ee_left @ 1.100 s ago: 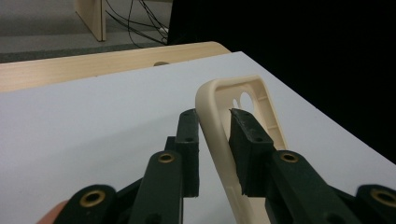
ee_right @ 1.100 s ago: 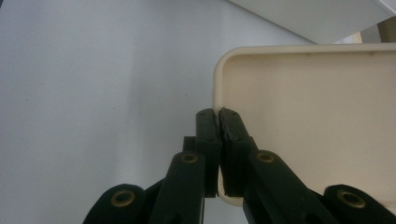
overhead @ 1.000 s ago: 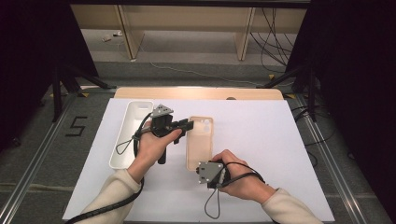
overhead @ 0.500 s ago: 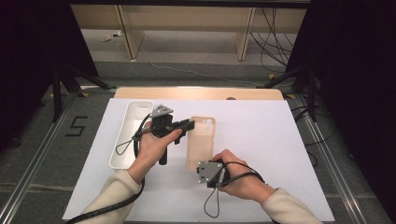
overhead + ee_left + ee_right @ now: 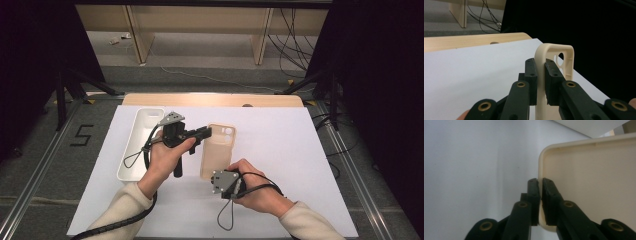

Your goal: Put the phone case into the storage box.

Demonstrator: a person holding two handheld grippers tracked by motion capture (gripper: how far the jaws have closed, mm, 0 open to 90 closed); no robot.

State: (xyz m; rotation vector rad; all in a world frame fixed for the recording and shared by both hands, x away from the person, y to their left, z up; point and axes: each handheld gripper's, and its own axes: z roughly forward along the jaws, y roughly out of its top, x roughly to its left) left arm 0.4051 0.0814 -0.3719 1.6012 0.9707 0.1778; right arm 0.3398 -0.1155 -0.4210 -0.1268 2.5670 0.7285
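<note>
We see one case (image 5: 217,150), one tray (image 5: 141,144) and two grippers. The left gripper (image 5: 541,72) pinches the case's rim; the right gripper (image 5: 540,195), whose jaws just eased slightly, pinches its near corner above the table (image 5: 300,165).

Grey floor (image 5: 210,60), dark side curtains (image 5: 380,75)

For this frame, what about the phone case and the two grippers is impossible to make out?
- High view: the right gripper grips the beige phone case; its jaw tips are hidden under its grey plate.
- Left gripper view: the case's lower end is cut off by the bottom edge.
- Right gripper view: the case's far end runs off frame.
</note>
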